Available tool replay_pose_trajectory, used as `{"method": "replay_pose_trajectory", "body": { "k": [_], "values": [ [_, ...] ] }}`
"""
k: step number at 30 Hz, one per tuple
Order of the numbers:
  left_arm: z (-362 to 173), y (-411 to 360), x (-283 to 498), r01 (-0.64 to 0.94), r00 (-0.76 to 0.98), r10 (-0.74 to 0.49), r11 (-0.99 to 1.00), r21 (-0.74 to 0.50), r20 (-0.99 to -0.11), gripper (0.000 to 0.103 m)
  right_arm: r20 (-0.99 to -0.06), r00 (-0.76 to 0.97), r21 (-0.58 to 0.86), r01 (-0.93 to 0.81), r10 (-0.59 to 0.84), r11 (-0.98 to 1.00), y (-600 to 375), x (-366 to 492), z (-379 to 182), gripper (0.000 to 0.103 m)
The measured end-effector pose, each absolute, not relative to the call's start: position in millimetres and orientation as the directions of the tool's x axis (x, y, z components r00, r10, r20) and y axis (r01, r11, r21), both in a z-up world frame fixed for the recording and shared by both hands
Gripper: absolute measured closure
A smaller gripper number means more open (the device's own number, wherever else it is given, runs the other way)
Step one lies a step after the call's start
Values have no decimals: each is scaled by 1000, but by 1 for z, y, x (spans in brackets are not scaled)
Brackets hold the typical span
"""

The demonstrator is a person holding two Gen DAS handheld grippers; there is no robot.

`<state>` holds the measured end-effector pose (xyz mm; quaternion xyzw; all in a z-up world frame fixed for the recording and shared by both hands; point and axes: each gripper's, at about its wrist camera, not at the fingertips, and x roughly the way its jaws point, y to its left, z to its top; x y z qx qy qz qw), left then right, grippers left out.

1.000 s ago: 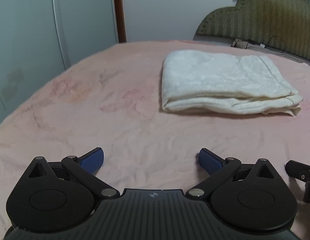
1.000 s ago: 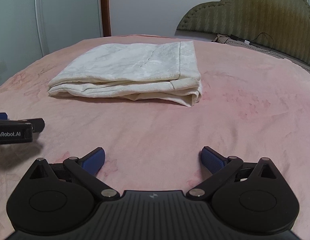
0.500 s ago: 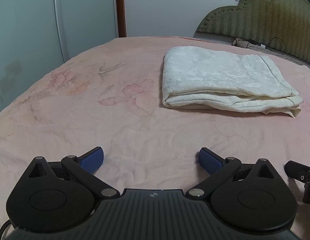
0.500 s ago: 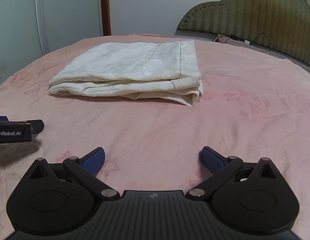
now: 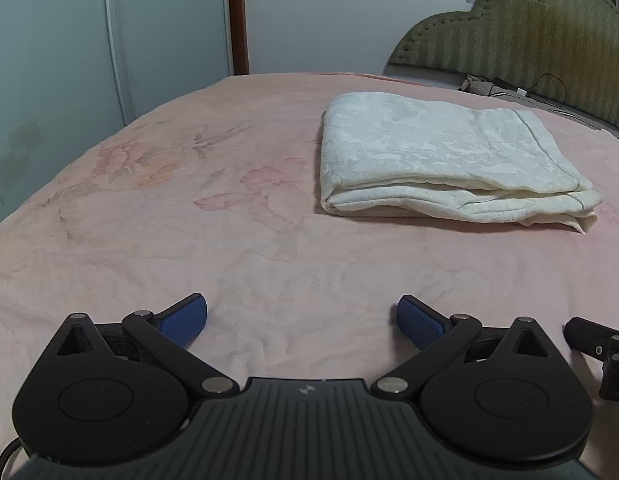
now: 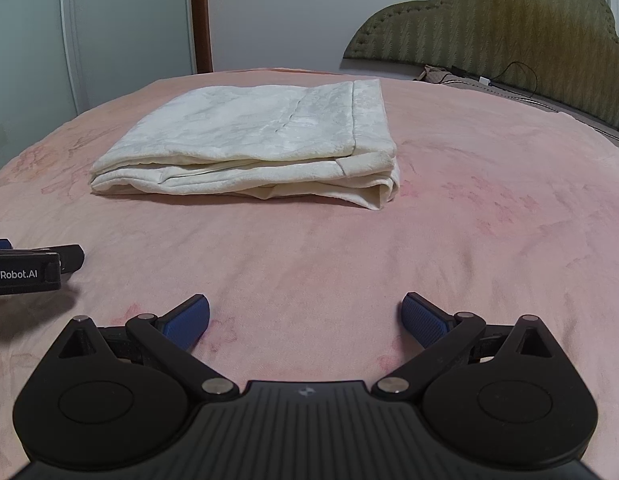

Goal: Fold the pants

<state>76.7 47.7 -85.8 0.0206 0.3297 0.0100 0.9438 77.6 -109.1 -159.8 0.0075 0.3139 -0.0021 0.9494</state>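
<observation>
The cream-white pants (image 5: 441, 160) lie folded in a flat rectangular stack on the pink bed, ahead and to the right in the left wrist view. In the right wrist view the pants (image 6: 257, 140) lie ahead and to the left. My left gripper (image 5: 302, 318) is open and empty, low over the bed, well short of the pants. My right gripper (image 6: 305, 316) is open and empty, also short of the pants. Part of the right gripper shows at the right edge of the left wrist view (image 5: 601, 354); the left gripper shows at the left edge of the right wrist view (image 6: 29, 268).
The pink floral bedspread (image 5: 189, 200) covers the bed. An olive padded headboard (image 5: 529, 28) stands at the back right with cables (image 5: 549, 88) near it. Wardrobe doors (image 5: 69, 40) stand to the left, beyond the bed's edge.
Both grippers have stayed open and almost still. The left wrist view has tilted slightly, so the pants sit a little lower in it.
</observation>
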Motion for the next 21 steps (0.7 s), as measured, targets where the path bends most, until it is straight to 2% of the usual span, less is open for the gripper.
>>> {"method": "replay_pose_trajectory", "body": {
  "k": [5, 21],
  "values": [
    [-86, 45, 76, -1, 784, 36, 998, 57, -619, 0, -593, 804, 17, 54, -33, 998, -112, 77, -160, 0],
    [-86, 46, 76, -3, 783, 31, 999, 46, -621, 0, -596, 802, 16, 50, -30, 999, -113, 78, -160, 0]
  ]
}}
